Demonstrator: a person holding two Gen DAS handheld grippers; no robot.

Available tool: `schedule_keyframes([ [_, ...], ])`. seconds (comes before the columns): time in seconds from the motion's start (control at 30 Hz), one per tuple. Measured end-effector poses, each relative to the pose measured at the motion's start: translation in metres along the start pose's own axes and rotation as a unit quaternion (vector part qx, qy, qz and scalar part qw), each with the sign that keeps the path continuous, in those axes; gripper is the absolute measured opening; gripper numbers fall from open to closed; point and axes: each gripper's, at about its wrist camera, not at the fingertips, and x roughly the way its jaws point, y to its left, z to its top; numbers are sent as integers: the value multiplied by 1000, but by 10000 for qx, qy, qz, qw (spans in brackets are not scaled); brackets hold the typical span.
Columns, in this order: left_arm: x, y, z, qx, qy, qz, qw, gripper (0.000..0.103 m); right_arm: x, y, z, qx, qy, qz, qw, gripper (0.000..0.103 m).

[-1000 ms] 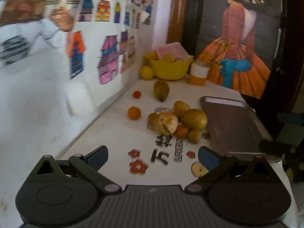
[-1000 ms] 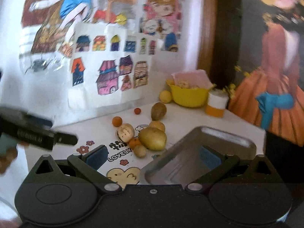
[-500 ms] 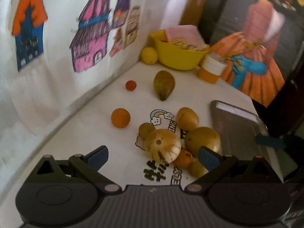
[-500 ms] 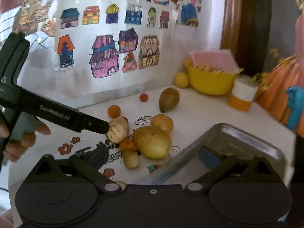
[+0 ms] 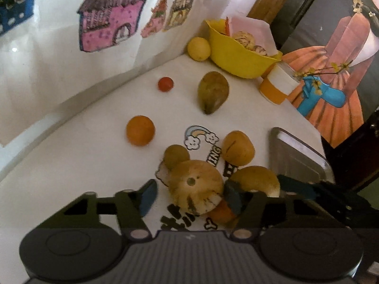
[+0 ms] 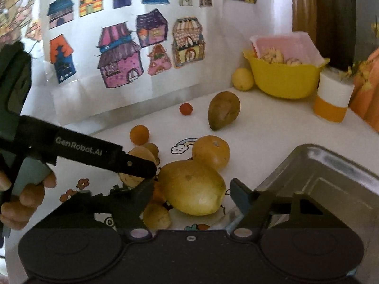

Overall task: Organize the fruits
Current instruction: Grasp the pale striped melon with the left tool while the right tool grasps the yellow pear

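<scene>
Left gripper [image 5: 188, 195] low over a white table [image 5: 83, 156], fingers spread wide around a striped melon [image 5: 195, 190]; one blue pad [image 5: 148, 196] clear of the fruit on its left, the other pad [image 5: 233, 197] just beside or touching it on the right, contact hard to judge. Directly ahead, a small round fruit [image 5: 176, 157] against the melon's far edge; farther ahead and to the left, an orange [image 5: 140, 130] and a small red fruit [image 5: 165, 84]. Ahead and right, a yellow-brown fruit [image 5: 238, 148], and beyond it a green-brown pear-shaped fruit [image 5: 213, 91]. Under the right finger, a small orange fruit [image 5: 221, 211] and a large yellow fruit [image 5: 254, 182]. At the far corner, a yellow bowl [image 5: 236, 59] with a lemon [image 5: 199, 48] beside it and an orange-and-white cup [image 5: 277, 86]. Off to the right, a metal tray [image 5: 296, 156].

Right gripper [image 6: 189, 191] open wide, the large yellow fruit [image 6: 193, 187] between its fingers and apart from both pads. Metal tray [image 6: 319, 189] under and beyond its right finger. Left gripper [image 6: 139, 168] crossing in from the left, held by a hand [image 6: 21, 196], its finger tips at the melon [image 6: 136, 165] just left of the large yellow fruit. Small tan fruit [image 6: 156, 215] near the right gripper's left finger.
</scene>
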Motion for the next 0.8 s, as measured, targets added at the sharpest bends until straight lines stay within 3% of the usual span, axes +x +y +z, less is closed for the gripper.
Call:
schedule_keyframes([
  [0.13, 0, 4, -1, -164, -9, -185, 9997, 55, 8, -1, -1, 42, 62, 40, 10000, 68],
  [0.5, -6, 9, -4, -251, -87, -140, 9995, 52, 15, -6, 5, 263, 9, 140, 9996, 65],
  [0.8, -28, 8, -5, -83, -417, -81, 9991, 52, 5, 4, 0, 189, -186, 80, 9996, 63],
])
